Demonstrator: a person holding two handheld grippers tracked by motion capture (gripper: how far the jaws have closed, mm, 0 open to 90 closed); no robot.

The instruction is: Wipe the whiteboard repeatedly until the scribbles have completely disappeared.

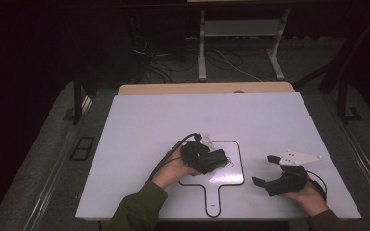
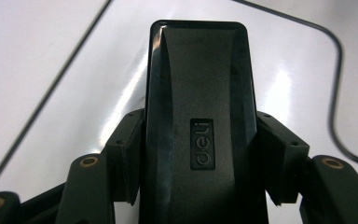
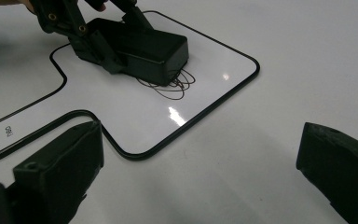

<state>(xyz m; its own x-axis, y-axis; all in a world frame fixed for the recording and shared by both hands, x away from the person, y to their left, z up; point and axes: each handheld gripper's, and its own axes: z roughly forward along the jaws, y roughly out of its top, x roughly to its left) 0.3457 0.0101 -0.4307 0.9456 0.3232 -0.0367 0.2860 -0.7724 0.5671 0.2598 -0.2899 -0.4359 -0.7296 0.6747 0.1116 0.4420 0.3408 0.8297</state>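
Note:
A small handled whiteboard [image 1: 232,176] with a black rim lies flat on the white table. A black block-shaped eraser [image 1: 215,157] marked "deli" rests on it, its front end beside thin dark scribbles [image 3: 173,83]. My left gripper [image 1: 206,161] is shut on the eraser [image 2: 200,93], with one pad against each long side. In the right gripper view the eraser [image 3: 154,45] sits flat on the whiteboard [image 3: 121,107] with the left gripper [image 3: 114,44] behind it. My right gripper [image 1: 264,169] rests to the right of the board, jaws wide open [image 3: 200,158] and nothing between them.
The white table [image 1: 173,115] extends far beyond the whiteboard toward the back and left. A wooden edge [image 1: 207,88] runs along its far side. Beyond it, cables and metal frame legs [image 1: 202,57] stand on the dark floor.

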